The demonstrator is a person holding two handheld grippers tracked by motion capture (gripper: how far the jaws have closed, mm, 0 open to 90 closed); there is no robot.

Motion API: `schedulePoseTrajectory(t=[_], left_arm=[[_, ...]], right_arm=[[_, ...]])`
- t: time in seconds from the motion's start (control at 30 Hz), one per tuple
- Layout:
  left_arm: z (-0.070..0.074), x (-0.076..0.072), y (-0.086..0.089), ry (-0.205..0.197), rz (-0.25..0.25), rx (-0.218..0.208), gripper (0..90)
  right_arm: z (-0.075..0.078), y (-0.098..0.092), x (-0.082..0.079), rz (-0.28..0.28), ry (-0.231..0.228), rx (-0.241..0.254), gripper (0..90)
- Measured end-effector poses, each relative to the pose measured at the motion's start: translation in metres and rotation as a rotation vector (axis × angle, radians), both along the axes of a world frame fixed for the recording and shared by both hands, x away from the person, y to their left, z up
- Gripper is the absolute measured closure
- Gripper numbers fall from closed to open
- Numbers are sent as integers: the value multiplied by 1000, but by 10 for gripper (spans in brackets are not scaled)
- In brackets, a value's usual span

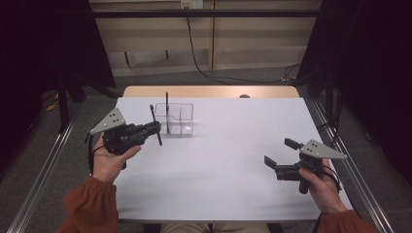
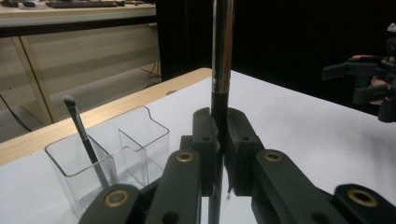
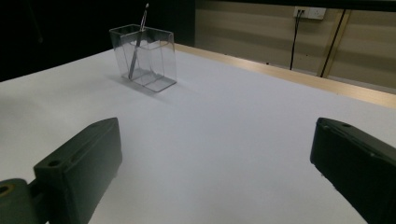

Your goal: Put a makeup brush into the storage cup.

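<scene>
Left claw (image 1: pixel 156 128) clamps brush (image 1: pixel 155 124) (handle near upright, bristles topmost); right claw (image 1: pixel 281 152) released.

Grey floor (image 1: pixel 233 75), beige wall (image 1: pixel 252 43), dark curtains (image 1: pixel 43 43) aside.

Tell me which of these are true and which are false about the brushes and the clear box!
1. The left gripper is shut on a brush. True.
2. The right gripper holds a brush too. False: it is open and holds nothing.
3. One brush already stands in the clear box. True: the standing brush leans in it.
4. The clear box lies tipped on its side. False: it stands upright on the table.
</scene>
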State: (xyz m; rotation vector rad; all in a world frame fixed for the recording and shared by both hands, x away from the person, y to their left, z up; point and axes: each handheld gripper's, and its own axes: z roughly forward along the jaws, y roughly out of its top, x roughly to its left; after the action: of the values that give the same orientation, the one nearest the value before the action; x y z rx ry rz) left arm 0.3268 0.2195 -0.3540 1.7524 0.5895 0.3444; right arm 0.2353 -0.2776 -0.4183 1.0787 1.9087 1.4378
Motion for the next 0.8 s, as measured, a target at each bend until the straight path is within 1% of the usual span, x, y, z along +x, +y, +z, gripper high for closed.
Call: schedulePoseTrajectory(t=[0.03,0.1,0.13,0.2,0.3,0.37,0.43,0.47,0.5,0.57,0.67,0.73,0.8], left_arm=[[0,1,1,1,1,-2,840],[0,2,1,1,8,-4,840],[0,2,2,3,10,-3,840],[0,4,2,5,14,-6,840],[1,6,2,3,21,-5,841],[2,8,2,1,23,-4,841],[3,10,3,0,30,-7,840],[3,11,4,0,32,-6,841],[4,12,4,0,35,-8,841],[4,14,5,0,41,-9,841],[4,19,7,2,55,-22,840],[4,21,7,1,59,-23,841],[4,23,8,0,63,-24,840]], right_arm=[[0,-1,-1,-3,-1,7,15],[-3,-4,-4,-31,-9,20,20],[-5,-5,-5,-34,-11,23,16],[-11,-6,-7,-58,-16,19,19],[-21,-7,-9,-56,-51,17,16],[-23,-8,-10,-57,-47,27,11],[-25,-9,-11,-67,-52,21,12],[-25,-10,-12,-75,-50,27,11],[-25,-12,-13,-80,-54,42,11],[-24,-15,-15,-87,-66,54,9],[-27,-21,-18,-85,-63,76,7],[-28,-25,-21,-90,-60,81,8],[-28,-29,-24,-90,-69,89,2]])
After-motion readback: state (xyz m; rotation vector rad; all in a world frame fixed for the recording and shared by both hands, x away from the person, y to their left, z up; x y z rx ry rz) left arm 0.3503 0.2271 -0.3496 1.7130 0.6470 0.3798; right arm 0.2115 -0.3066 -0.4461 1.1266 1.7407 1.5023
